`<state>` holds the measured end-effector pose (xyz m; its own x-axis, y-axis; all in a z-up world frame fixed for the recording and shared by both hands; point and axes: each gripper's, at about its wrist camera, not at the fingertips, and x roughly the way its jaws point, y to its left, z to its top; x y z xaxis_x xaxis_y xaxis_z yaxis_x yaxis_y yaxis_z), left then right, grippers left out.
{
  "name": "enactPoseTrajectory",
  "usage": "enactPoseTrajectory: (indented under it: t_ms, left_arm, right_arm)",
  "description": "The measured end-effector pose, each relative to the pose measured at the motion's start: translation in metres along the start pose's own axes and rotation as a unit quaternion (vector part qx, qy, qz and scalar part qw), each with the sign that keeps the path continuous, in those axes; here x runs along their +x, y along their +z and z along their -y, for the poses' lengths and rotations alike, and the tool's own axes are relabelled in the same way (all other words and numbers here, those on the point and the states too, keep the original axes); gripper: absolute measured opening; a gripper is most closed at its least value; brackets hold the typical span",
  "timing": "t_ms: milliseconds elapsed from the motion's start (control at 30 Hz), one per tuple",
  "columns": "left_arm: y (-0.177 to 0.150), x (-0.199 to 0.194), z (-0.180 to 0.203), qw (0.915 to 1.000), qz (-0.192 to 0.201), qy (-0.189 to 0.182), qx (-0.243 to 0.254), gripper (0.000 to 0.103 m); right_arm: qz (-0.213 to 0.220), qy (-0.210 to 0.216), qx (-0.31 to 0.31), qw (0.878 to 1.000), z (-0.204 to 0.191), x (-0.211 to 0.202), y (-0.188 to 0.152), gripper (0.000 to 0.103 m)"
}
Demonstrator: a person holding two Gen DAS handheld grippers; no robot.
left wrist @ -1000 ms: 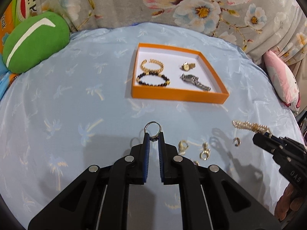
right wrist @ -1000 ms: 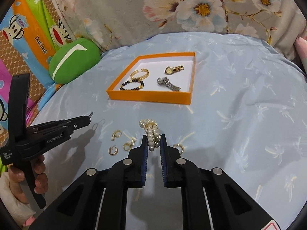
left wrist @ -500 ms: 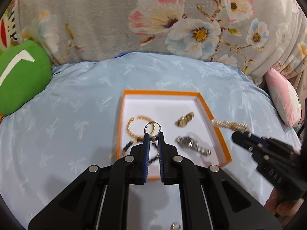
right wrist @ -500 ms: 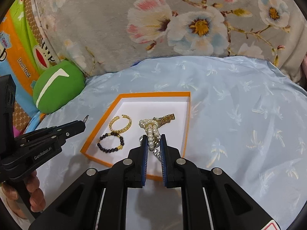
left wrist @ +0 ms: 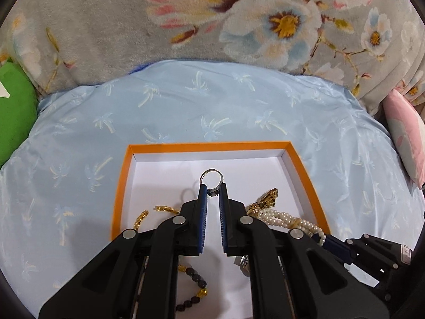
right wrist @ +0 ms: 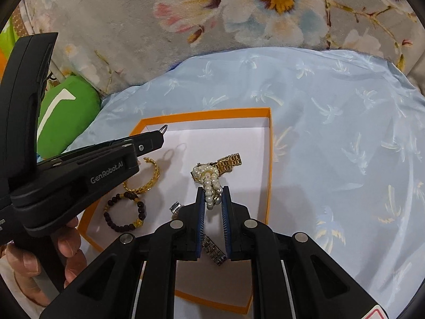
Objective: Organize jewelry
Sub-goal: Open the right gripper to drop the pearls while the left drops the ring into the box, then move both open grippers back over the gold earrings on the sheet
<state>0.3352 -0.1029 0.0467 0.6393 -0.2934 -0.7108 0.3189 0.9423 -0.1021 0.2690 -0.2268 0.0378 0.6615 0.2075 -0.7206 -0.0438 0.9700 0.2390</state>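
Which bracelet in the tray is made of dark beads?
The beaded bracelet, nearest the tray's front corner; the gold bracelet behind it is an open cuff.

A home, seemingly a bedroom, is showing here: a pale blue sheet [left wrist: 239, 111] printed with palm trees is covering a soft bed, a grey floral blanket [left wrist: 212, 18] is lying behind it, and a green plush cushion [right wrist: 66, 111] is sitting at the sheet's left edge.

Orange-rimmed white tray [left wrist: 300, 159] on pale blue, seemingly palm-printed cloth [left wrist: 239, 106].
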Motion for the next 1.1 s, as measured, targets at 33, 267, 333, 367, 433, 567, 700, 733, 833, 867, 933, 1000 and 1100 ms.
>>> enactPoseTrajectory:
  t_ms: [33,267,333,367,433,567,700,733,833,867,933,1000,1100]
  left_arm:
    - [0.0,0.003,0.0,1.0,-0.003,0.0,-0.001,0.009]
    - [-0.004,-0.004,-0.009,0.9999,0.004,0.003,-0.014,0.024]
    - [-0.006,-0.014,-0.015,0.9997,0.009,0.002,-0.023,0.026]
    - [-0.008,-0.022,-0.019,0.9996,0.014,0.005,-0.026,0.027]
    - [-0.015,-0.037,-0.025,0.9993,0.018,0.014,-0.031,0.028]
    - [-0.04,-0.072,-0.037,0.9983,0.024,0.034,-0.042,0.028]
    - [-0.071,-0.099,-0.041,0.998,0.01,0.048,-0.041,0.028]
    - [-0.079,-0.105,-0.042,0.9979,0.007,0.047,-0.043,0.028]
    - [-0.105,-0.122,-0.041,0.998,-0.003,0.044,-0.045,0.028]
    - [-0.115,-0.127,-0.04,0.998,-0.007,0.046,-0.043,0.028]
    - [-0.131,-0.135,-0.037,0.998,-0.016,0.047,-0.039,0.028]
    - [-0.148,-0.141,-0.035,0.9979,-0.026,0.042,-0.043,0.028]
    - [-0.166,-0.146,-0.034,0.9971,-0.04,0.027,-0.058,0.028]
  right_arm:
    - [-0.001,-0.001,0.003,1.0,0.001,0.0,-0.001,0.015]
    - [0.014,-0.001,0.014,1.0,0.008,-0.017,-0.004,0.017]
    - [0.022,-0.005,0.013,1.0,0.009,-0.029,-0.006,0.017]
    - [0.025,-0.008,0.011,1.0,0.009,-0.035,-0.008,0.017]
    - [0.032,-0.016,0.006,0.999,0.007,-0.049,-0.015,0.017]
    - [0.026,-0.022,0.005,0.999,0.003,-0.07,-0.038,0.017]
    - [0.016,-0.039,-0.005,0.999,-0.004,-0.09,-0.067,0.017]
    - [0.013,-0.043,-0.008,0.999,-0.006,-0.095,-0.076,0.017]
    - [0.009,-0.052,-0.013,0.999,-0.006,-0.11,-0.098,0.017]
    - [0.006,-0.054,-0.012,0.998,-0.004,-0.114,-0.105,0.017]
    - [-0.001,-0.053,-0.007,0.999,-0.001,-0.122,-0.118,0.017]
    - [-0.007,-0.053,-0.007,0.999,-0.001,-0.127,-0.129,0.017]
    - [-0.017,-0.052,-0.011,0.998,-0.004,-0.129,-0.142,0.017]
